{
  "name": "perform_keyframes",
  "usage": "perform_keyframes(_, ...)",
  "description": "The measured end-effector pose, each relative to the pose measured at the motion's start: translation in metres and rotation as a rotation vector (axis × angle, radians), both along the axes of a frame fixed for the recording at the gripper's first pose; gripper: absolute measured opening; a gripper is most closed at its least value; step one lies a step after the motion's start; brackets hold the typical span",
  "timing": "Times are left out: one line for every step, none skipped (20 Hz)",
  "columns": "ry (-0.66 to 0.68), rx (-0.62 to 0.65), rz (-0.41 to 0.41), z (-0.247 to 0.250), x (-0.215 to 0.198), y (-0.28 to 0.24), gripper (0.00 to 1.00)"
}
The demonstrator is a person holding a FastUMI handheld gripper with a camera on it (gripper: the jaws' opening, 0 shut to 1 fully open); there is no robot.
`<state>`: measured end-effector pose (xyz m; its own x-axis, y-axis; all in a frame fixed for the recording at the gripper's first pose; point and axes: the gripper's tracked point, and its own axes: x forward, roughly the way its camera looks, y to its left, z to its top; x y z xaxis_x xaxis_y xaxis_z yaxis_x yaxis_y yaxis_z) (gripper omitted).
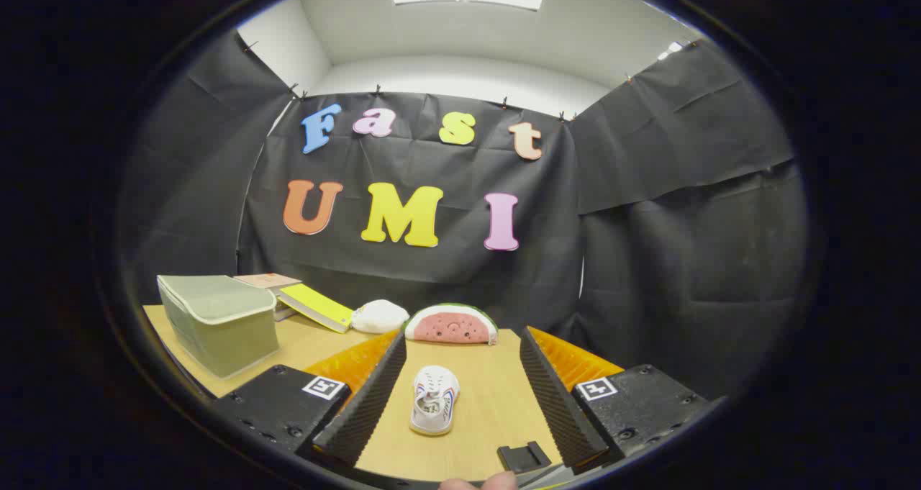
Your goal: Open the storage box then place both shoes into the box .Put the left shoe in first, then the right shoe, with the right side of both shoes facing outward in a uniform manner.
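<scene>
A: What do you count from your end?

B: One shoe, one storage box, two books stacked behind the box, one watermelon-slice cushion and one white pouch

A: How does the shoe look?

B: Small, white, with red and blue stripes along its side, lying on the wooden surface between my fingers and touching neither

A: And the gripper?

B: My gripper is spread wide with nothing held. The box is pale green with its lid closed, ahead and off to the left, near the surface's left edge. Bare wood runs from the shoe to the cushion beyond the fingertips
</scene>
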<state>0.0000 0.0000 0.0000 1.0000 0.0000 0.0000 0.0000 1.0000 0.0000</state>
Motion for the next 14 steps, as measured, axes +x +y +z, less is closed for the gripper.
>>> perform_keyframes(0.001,0.0,0.001,-0.001,0.0,0.0,1.0)
perform_keyframes(0.003,0.001,-0.001,0.0,0.0,0.001,1.0)
perform_keyframes(0.001,0.004,-0.001,0.001,0.0,0.002,1.0)
perform_keyframes(-0.008,0.013,-0.003,0.003,-0.001,0.003,1.0)
perform_keyframes(-0.011,0.023,-0.003,0.004,-0.001,0.004,1.0)
perform_keyframes(-0.011,0.028,0.002,0.003,-0.002,0.006,1.0)
perform_keyframes(-0.005,0.033,0.003,0.004,-0.003,0.007,1.0)
perform_keyframes(0.0,0.032,0.005,0.002,-0.003,0.008,1.0)
perform_keyframes(0.001,0.032,0.01,0.003,-0.003,0.01,1.0)
perform_keyframes(0.0,0.03,0.013,0.005,-0.003,0.012,1.0)
perform_keyframes(-0.003,0.029,0.015,0.007,-0.004,0.013,1.0)
perform_keyframes(-0.003,0.025,0.017,0.007,-0.005,0.015,1.0)
perform_keyframes(-0.004,0.02,0.019,0.008,-0.006,0.018,1.0)
perform_keyframes(-0.006,0.018,0.022,0.009,-0.006,0.021,1.0)
